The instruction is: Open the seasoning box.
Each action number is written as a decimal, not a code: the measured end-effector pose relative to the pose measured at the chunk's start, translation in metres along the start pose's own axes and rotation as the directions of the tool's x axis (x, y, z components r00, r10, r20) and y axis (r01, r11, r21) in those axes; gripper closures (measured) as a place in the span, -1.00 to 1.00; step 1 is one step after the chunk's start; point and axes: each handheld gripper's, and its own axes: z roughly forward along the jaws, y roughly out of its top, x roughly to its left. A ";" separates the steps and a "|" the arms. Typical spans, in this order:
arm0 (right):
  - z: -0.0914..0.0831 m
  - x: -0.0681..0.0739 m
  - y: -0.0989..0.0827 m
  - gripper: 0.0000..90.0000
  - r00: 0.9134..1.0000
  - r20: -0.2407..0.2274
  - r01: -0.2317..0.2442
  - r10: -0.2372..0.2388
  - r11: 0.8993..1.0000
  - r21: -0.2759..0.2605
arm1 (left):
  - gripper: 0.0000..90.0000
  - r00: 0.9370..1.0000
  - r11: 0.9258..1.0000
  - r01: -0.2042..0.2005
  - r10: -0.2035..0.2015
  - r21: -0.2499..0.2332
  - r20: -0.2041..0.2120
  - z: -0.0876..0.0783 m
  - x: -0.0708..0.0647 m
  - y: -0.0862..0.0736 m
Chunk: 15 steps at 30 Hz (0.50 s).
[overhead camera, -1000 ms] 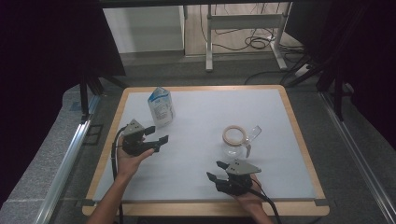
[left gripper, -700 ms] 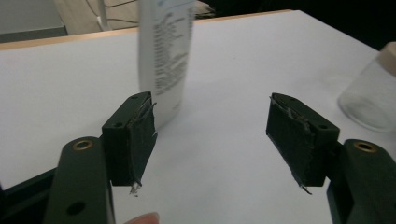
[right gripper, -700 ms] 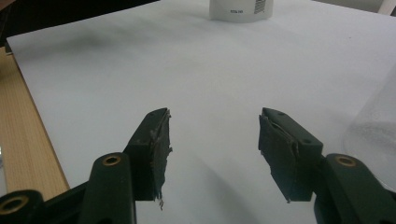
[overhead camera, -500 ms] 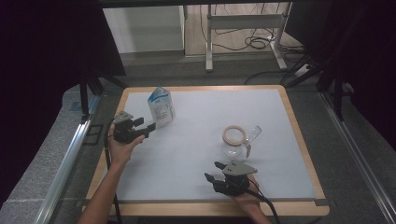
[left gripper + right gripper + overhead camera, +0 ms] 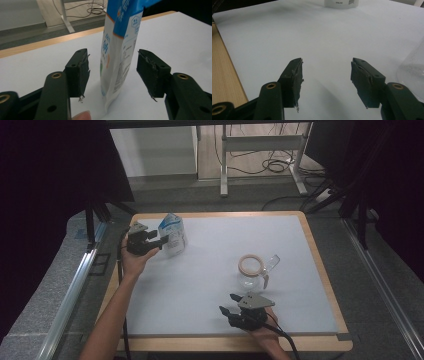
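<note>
Carton [image 5: 120, 50] between left gripper [image 5: 112, 72] pads, gaps visible up close.

I see a white and blue milk carton [image 5: 172, 234] standing upright near the far left corner of the white worktop [image 5: 215, 285]. Its gabled top is blue; small print and an orange mark run down its white sides. In the left gripper view the carton [image 5: 120, 55] rises between the pads, one narrow edge facing me, touching neither.
</note>
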 end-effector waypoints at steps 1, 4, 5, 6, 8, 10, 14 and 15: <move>0.000 0.000 0.000 -0.04 1.000 0.000 0.000 0.000 1.000 0.000 | -0.02 1.000 1.000 0.010 -0.010 -0.015 0.007 0.002 0.001 0.001; 0.000 0.001 0.000 -0.04 1.000 0.005 0.006 -0.006 1.000 0.007 | 0.17 0.998 0.998 0.057 -0.056 -0.034 0.023 0.011 0.006 -0.001; 0.000 0.001 -0.001 -0.04 1.000 0.006 0.007 -0.007 1.000 0.006 | 0.21 0.997 0.997 0.067 -0.066 -0.031 0.027 0.013 0.007 -0.002; 0.000 0.001 -0.001 -0.04 1.000 0.006 0.004 -0.004 1.000 0.005 | 0.26 0.997 0.997 0.074 -0.073 -0.031 0.033 0.015 0.007 -0.003; 0.001 0.001 -0.002 -0.04 1.000 0.007 0.002 -0.002 1.000 0.005 | 0.37 0.996 0.996 0.084 -0.083 -0.033 0.044 0.018 0.008 -0.004; 0.001 0.000 -0.002 -0.04 1.000 0.009 0.004 -0.004 1.000 0.006 | 0.44 0.995 0.996 0.087 -0.085 -0.036 0.048 0.019 0.007 -0.003; 0.001 0.000 -0.003 -0.04 1.000 0.016 0.003 -0.003 1.000 0.012 | 0.62 0.995 0.995 0.083 -0.080 -0.051 0.053 0.024 0.003 -0.002; 0.001 0.000 -0.003 -0.04 1.000 0.017 0.002 -0.002 1.000 0.011 | 0.72 0.995 0.995 0.088 -0.085 -0.049 0.055 0.024 0.003 -0.003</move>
